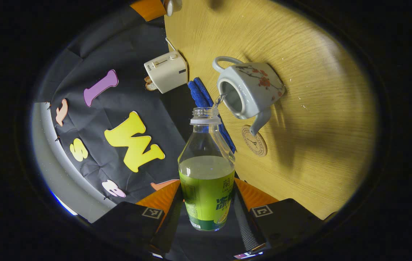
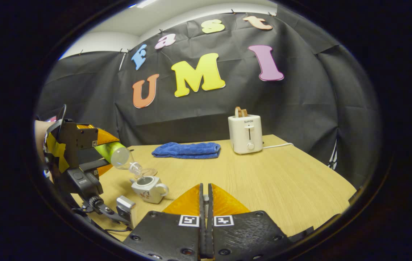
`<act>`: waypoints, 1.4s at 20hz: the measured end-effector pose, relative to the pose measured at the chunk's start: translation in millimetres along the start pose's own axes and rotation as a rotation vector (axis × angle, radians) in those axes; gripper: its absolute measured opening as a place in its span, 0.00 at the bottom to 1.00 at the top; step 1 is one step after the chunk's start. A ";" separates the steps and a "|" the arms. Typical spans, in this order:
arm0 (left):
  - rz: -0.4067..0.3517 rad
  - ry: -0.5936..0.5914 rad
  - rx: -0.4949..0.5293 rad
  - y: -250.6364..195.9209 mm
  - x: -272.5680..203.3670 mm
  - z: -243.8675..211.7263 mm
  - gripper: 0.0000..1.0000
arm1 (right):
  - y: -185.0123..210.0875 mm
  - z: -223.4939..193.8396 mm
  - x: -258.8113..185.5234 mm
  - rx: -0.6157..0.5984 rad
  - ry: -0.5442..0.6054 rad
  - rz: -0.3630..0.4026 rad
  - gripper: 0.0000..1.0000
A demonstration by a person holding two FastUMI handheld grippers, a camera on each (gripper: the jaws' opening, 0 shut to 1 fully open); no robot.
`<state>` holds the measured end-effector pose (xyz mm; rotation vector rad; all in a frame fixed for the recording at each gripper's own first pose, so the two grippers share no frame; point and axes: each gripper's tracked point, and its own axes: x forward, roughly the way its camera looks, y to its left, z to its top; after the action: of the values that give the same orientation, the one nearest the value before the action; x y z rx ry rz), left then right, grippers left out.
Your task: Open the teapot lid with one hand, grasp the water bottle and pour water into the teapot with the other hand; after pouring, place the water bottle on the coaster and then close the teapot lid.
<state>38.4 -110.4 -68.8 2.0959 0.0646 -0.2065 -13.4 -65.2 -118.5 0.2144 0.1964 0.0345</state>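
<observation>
Clear water is running in a thin stream from the water bottle into the open top of the teapot. So the pouring step looks to be going on now. The lid is already off the pot.

The left tool has the bottle pinched between its two fingers, low down on the green label. The bottle is tipped over, with its mouth just above the pot. It is still about half full. In the right gripper view, the left tool holds the bottle out over the small pot on the wooden table.

The right tool has its fingers almost together, with only a thin gap between them. Something small may be caught there, perhaps the lid, but I cannot tell.

Next, I think the bottle must be tipped back up. Then it goes onto the round coaster, which lies just beside the pot's spout. The lid goes back on last.
</observation>
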 end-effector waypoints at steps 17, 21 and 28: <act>0.054 0.025 0.194 24.9 -2.7 -4.8 0.74 | -1.2 -5.6 -6.0 0.037 0.011 0.026 0.00; 0.054 0.016 0.198 24.6 -4.5 -2.6 0.74 | -2.0 -7.2 -6.7 0.035 0.012 0.022 0.00; 0.048 -0.038 -0.009 12.1 -2.2 -1.5 0.73 | -3.9 6.8 -33.9 -0.030 -0.003 -0.057 0.00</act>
<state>38.0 -115.2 -57.3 2.0812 -0.0073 -0.2168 -45.2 -72.4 -106.4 0.1791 0.1991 -0.0195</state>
